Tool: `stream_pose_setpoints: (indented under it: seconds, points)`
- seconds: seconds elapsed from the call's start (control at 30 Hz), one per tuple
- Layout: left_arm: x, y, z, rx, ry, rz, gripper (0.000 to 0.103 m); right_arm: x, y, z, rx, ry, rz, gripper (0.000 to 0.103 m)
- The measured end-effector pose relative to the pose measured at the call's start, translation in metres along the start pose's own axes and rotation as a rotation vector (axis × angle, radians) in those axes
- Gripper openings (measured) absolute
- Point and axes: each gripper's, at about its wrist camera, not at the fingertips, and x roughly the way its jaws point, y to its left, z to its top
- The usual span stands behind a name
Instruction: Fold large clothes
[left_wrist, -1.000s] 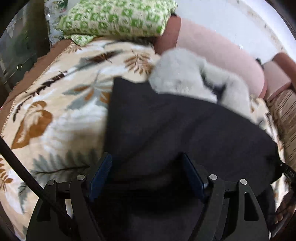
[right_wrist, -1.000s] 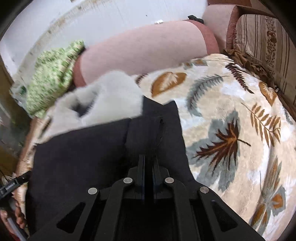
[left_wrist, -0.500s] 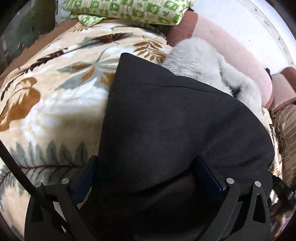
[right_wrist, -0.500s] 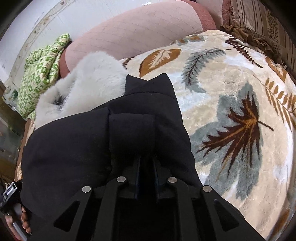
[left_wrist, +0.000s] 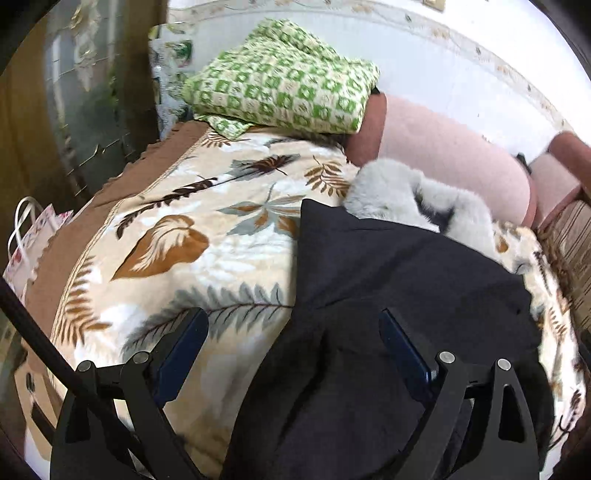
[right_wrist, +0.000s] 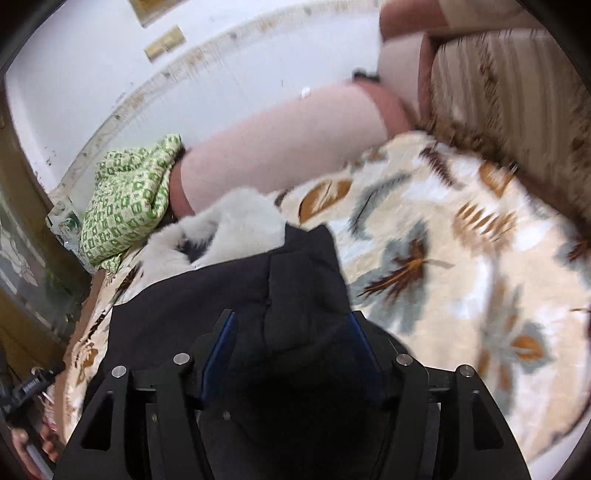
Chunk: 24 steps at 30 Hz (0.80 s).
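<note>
My left gripper (left_wrist: 293, 339) is spread wide, its blue-padded fingers (left_wrist: 183, 341) well apart and closed on nothing. Below it lies the large black coat with the pale grey fur collar (left_wrist: 399, 280), folded into a thick dark slab on the cream plush blanket printed with brown and grey leaves (left_wrist: 177, 236). The coat's left edge runs between my two fingers: the left one hangs over bare blanket, the right one over black cloth. I cannot tell whether either finger touches the fabric.

My right gripper (right_wrist: 291, 332) is also released, its fingers (right_wrist: 221, 339) apart with a raised fold of the black coat (right_wrist: 229, 295) sitting between them. The cloth bulges up close to the camera and hides the lower part of the jaws, so I cannot say whether the pads press on it. This view is blurred, most of all on the blanket (right_wrist: 461, 258) to the right.

The coat looks matte and heavy, with a straight seam down the near fold and a pointed corner at its far end. The fur collar (left_wrist: 406, 195) pokes out from under that far edge, fluffy and bunched, with a dark gap in its middle, and it rests against the long pink bolster cushion (left_wrist: 450, 162) at the back of the bed. A folded green-and-cream checked cloth (left_wrist: 284, 88) lies just beside the bolster's left end. On the right, a striped beige upholstered panel (right_wrist: 517, 96) rises along the blanket's edge.
</note>
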Motion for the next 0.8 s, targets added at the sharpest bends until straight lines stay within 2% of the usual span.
stream_pose_setpoints:
  seconds: [0.1, 0.2, 0.33, 0.43, 0.5, 0.6, 0.8]
  points:
    - [-0.023, 0.007, -0.01, -0.046, -0.008, -0.035, 0.093, -0.05, 0.003, -0.006, -0.038, -0.134, -0.105, 0.083]
    - [-0.041, 0.007, -0.02, -0.057, -0.015, -0.047, 0.093, -0.092, 0.009, -0.012, -0.065, -0.262, -0.167, 0.09]
    - [-0.062, 0.003, -0.035, -0.024, -0.039, -0.036, 0.093, -0.135, 0.024, -0.018, -0.115, -0.367, -0.186, 0.09]
    - [-0.077, 0.002, -0.049, -0.002, -0.064, -0.018, 0.093, -0.156, 0.036, -0.027, -0.139, -0.417, -0.169, 0.092]
    - [-0.08, 0.002, -0.054, 0.013, -0.064, -0.012, 0.093, -0.163, 0.041, -0.035, -0.152, -0.424, -0.14, 0.094]
    - [-0.081, 0.002, -0.062, 0.026, -0.052, -0.004, 0.093, -0.158, 0.042, -0.046, -0.155, -0.372, -0.1, 0.094]
    - [-0.081, 0.005, -0.075, 0.054, -0.04, 0.038, 0.093, -0.154, 0.021, -0.061, -0.09, -0.322, -0.091, 0.095]
